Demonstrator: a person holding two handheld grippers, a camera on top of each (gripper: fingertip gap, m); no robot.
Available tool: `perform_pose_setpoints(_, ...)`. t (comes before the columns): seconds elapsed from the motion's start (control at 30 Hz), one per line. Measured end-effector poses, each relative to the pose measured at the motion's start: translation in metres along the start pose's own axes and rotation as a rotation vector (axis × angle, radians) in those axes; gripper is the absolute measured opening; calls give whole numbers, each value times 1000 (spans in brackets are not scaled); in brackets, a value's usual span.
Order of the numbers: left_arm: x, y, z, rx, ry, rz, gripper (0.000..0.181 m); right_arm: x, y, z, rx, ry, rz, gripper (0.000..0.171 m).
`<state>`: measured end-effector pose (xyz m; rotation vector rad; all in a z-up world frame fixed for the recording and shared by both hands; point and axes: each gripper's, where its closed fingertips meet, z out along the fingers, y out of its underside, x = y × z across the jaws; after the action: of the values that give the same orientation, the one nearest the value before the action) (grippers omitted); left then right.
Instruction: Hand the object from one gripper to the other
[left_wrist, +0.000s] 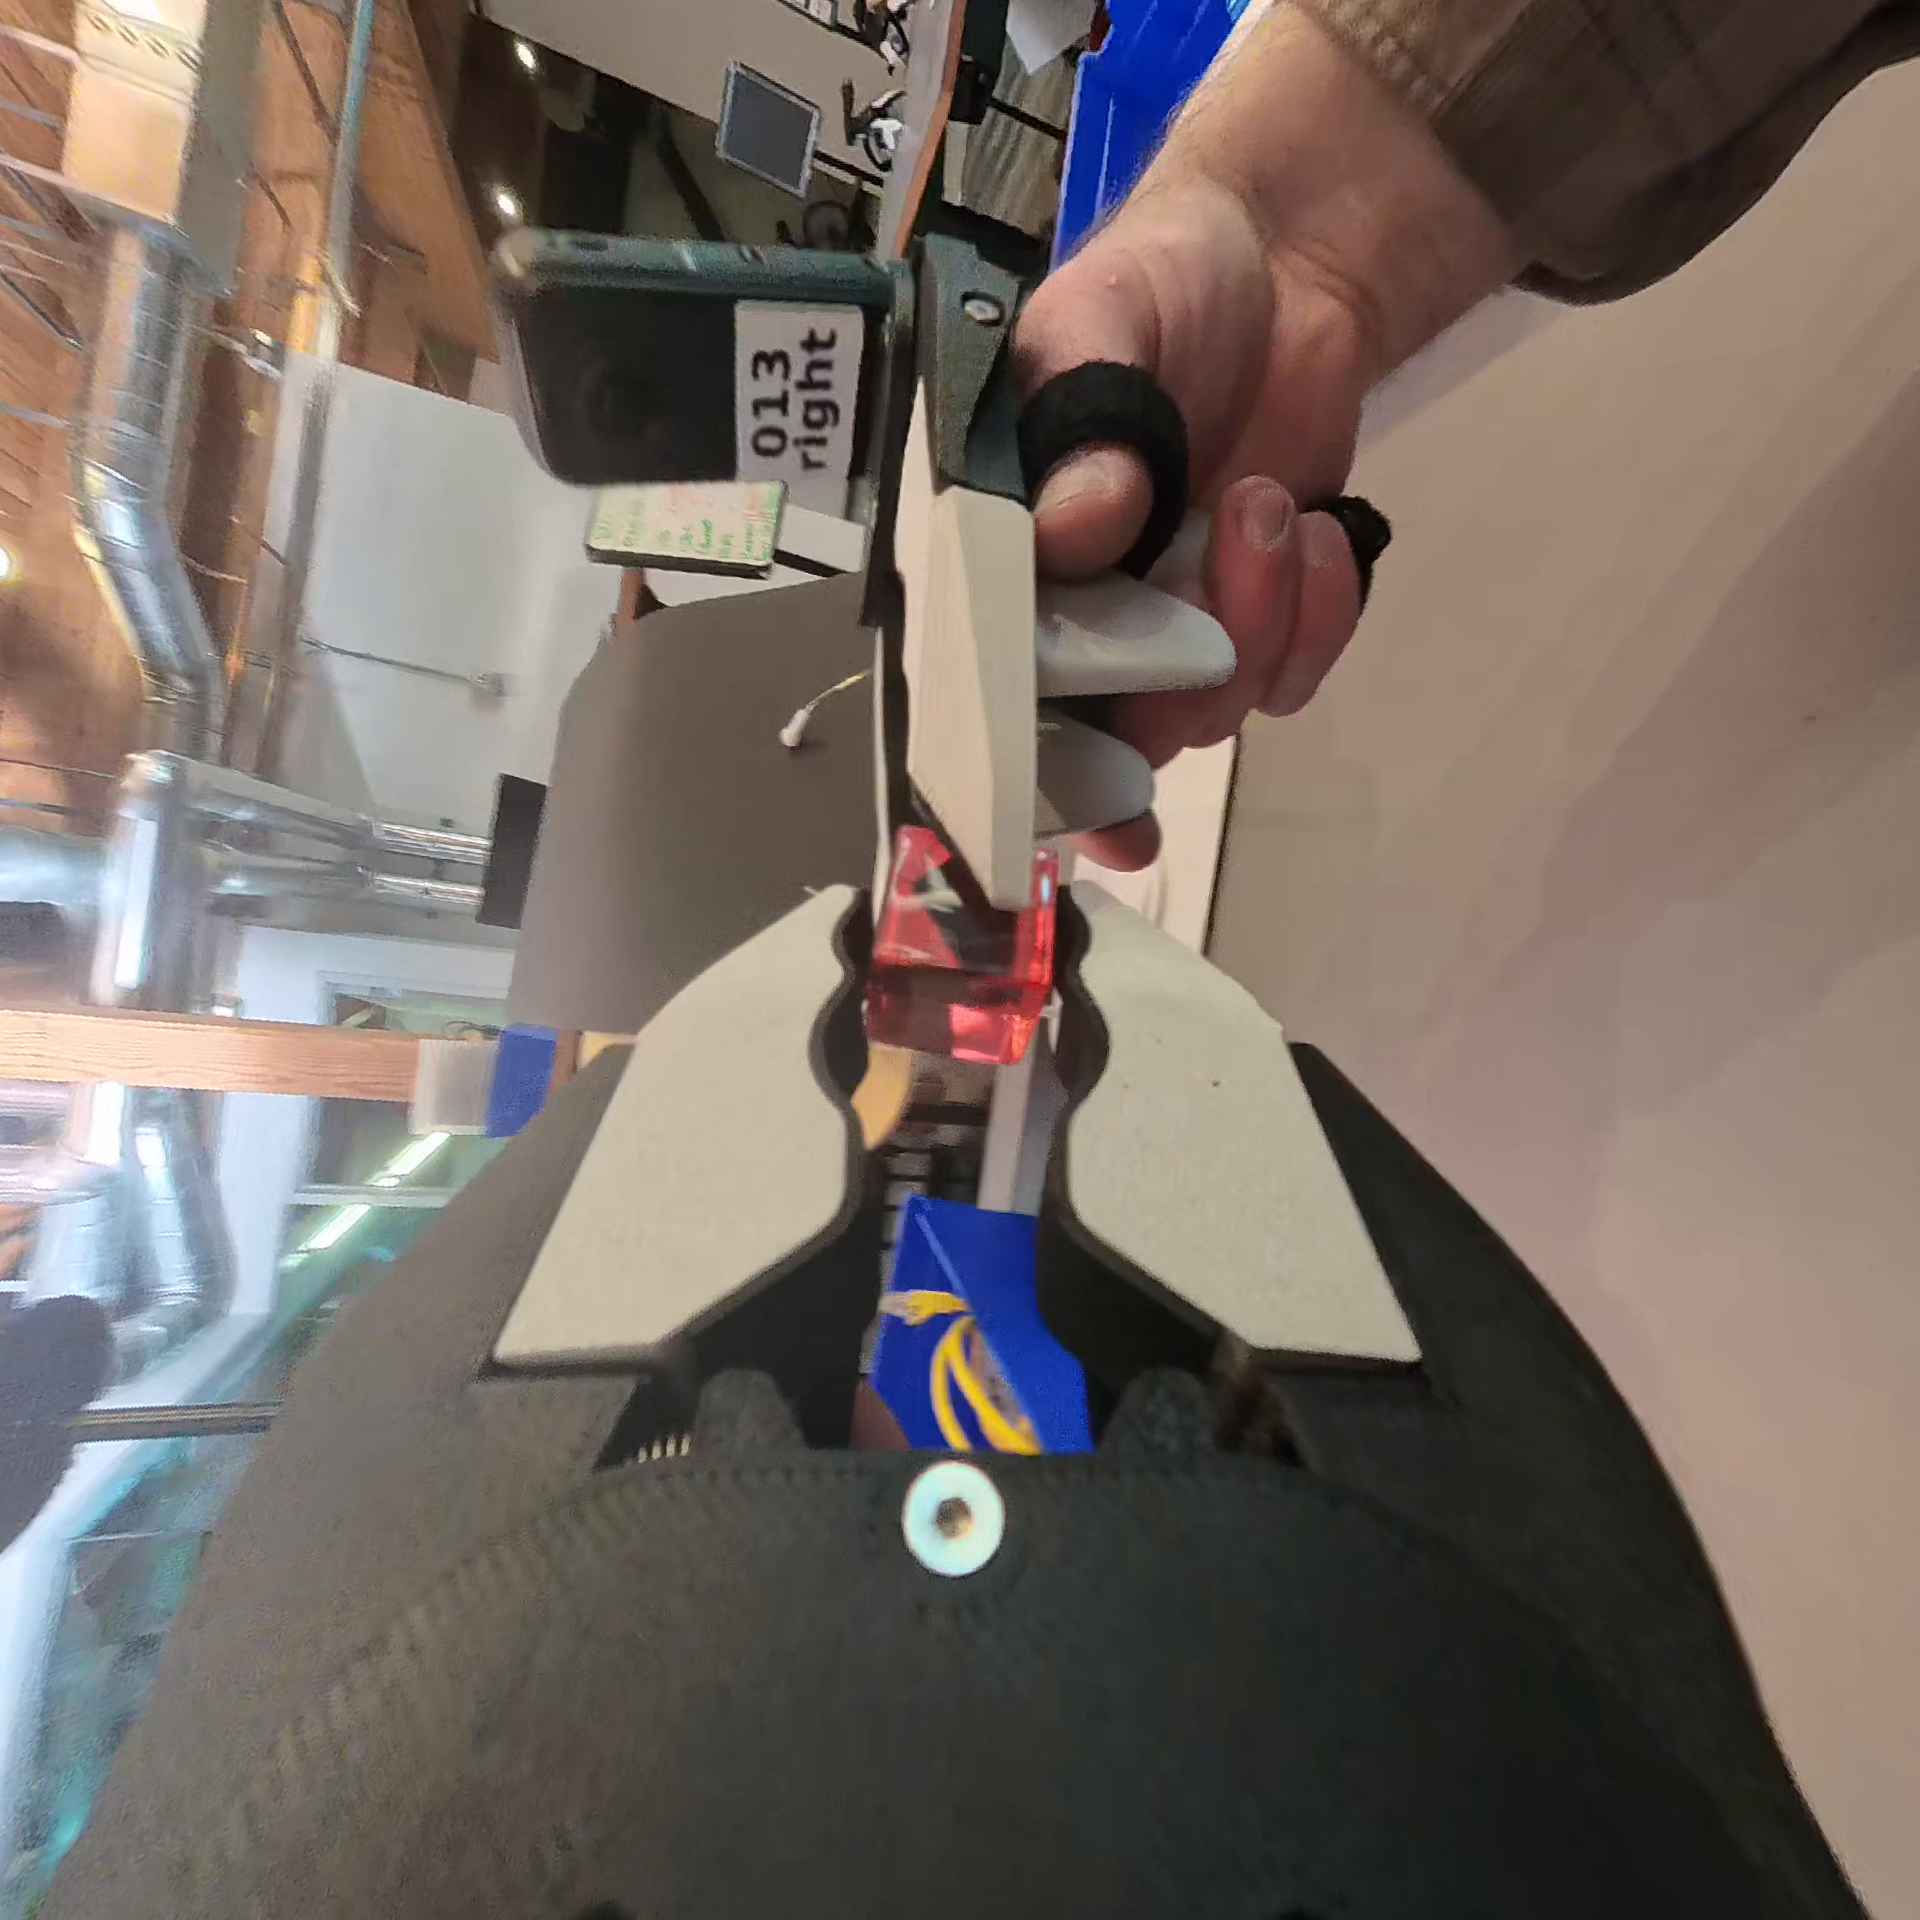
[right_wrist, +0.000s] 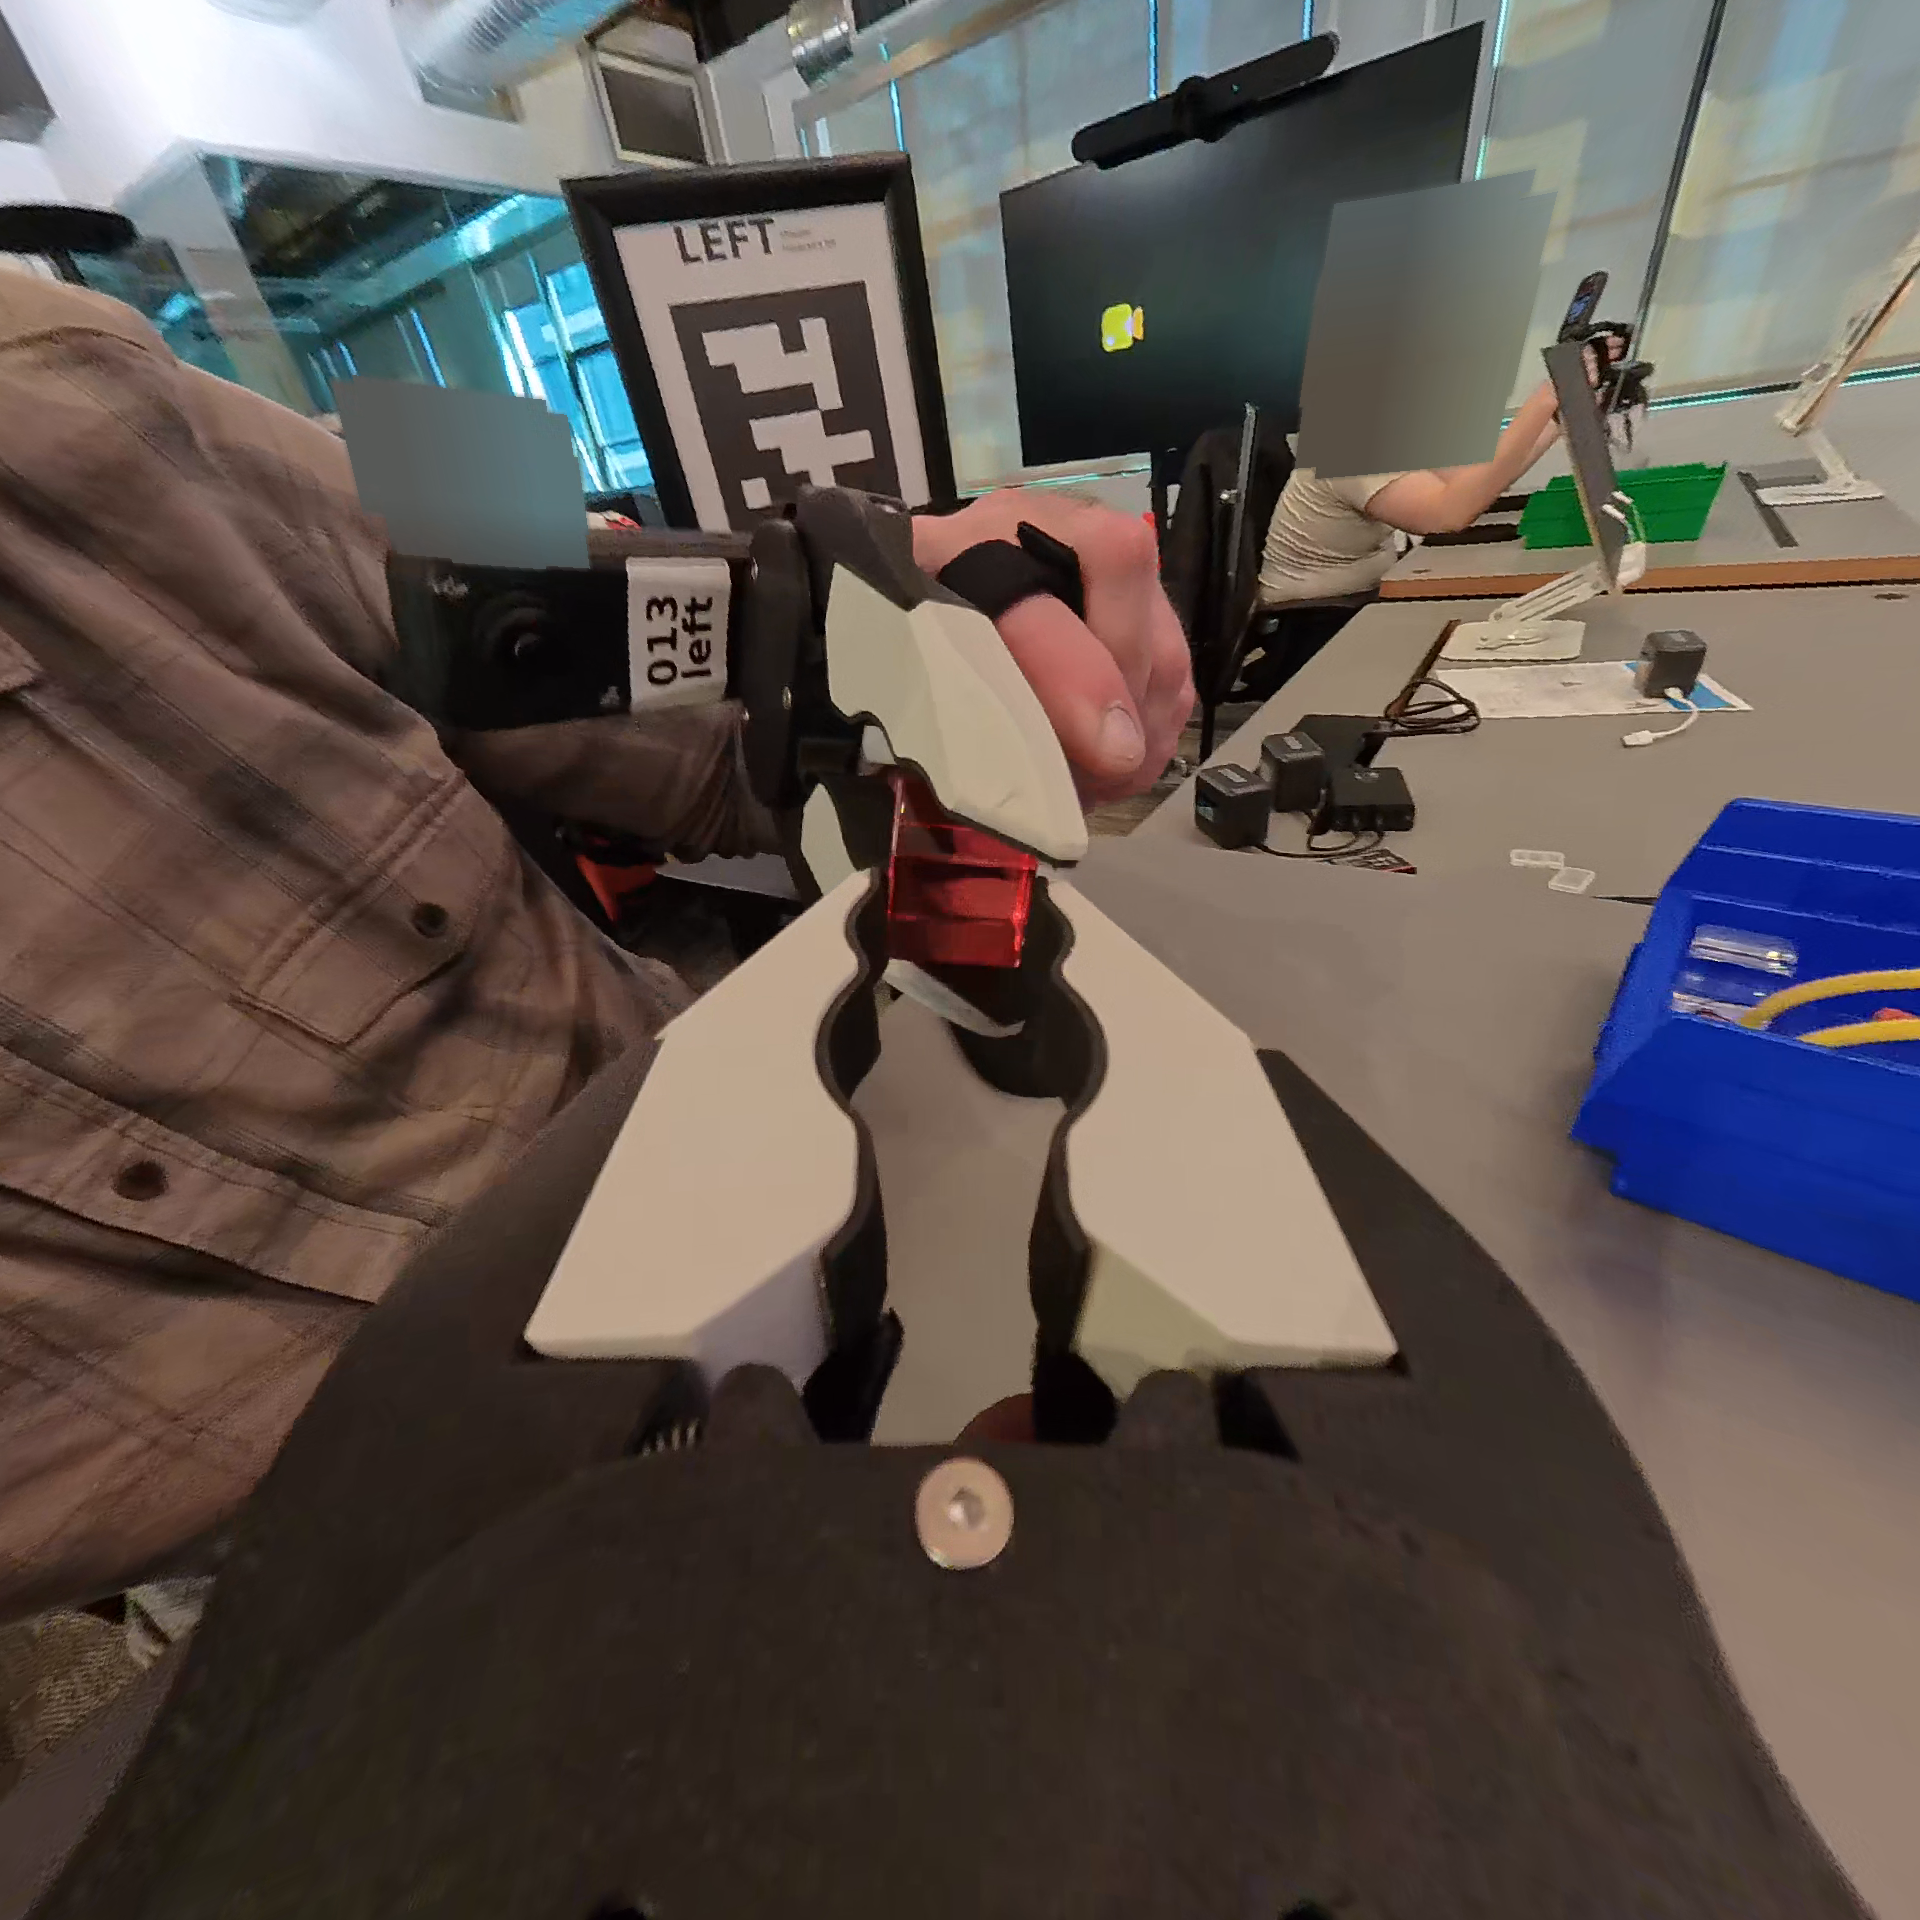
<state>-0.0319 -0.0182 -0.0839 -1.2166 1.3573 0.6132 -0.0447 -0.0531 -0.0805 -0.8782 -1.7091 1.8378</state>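
Observation:
A clear red cube (left_wrist: 951, 987) hangs in the air between both grippers. In the left wrist view my left gripper (left_wrist: 961, 935) has its fingertips against the cube's left and right sides. The right gripper (left_wrist: 966, 862) comes down from above, held by a hand (left_wrist: 1247, 332), with its fingers clamped on the cube's other two faces. In the right wrist view the cube (right_wrist: 956, 904) sits between my right gripper's (right_wrist: 956, 909) fingertips. The left gripper (right_wrist: 1013, 930) holds it from above and below. Both are shut on it.
A grey table (right_wrist: 1403, 1091) lies below. A blue bin (right_wrist: 1766, 1091) with a yellow cable stands to the right. Black chargers (right_wrist: 1299, 790) lie farther back. A framed marker board (right_wrist: 769, 343), a monitor (right_wrist: 1153, 312) and another person (right_wrist: 1351, 520) are behind. Left and right tips are no more than a few centimetres apart.

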Motion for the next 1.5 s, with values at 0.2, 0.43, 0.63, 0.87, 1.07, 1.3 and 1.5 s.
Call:
perform_pose_setpoints(0.2, 4, 2, -15, 35, 200, -307, 48, 5, 11, -7, -151, 114, -127, 23)
perform_pose_setpoints(0.43, 14, -7, -18, 55, 445, -605, 42, 2, 28, -10, -379, 203, -312, 23)
perform_pose_setpoints(0.63, 30, 0, -13, -24, 503, -586, 28, 8, 38, -11, -496, 270, -381, 23)
perform_pose_setpoints(0.87, 42, 9, -12, -109, 535, -565, 27, 11, 42, -11, -575, 314, -436, 23)
perform_pose_setpoints(1.07, 41, 14, -10, -125, 486, -519, 26, 16, 42, -11, -621, 367, -479, 23)
perform_pose_setpoints(1.3, -5, 6, -12, 96, 278, -726, 27, 28, 4, -14, -393, 456, -452, 43)
perform_pose_setpoints(1.5, -50, 8, -20, 426, 93, -1132, 27, 28, -42, -14, -5, 425, -332, 41)
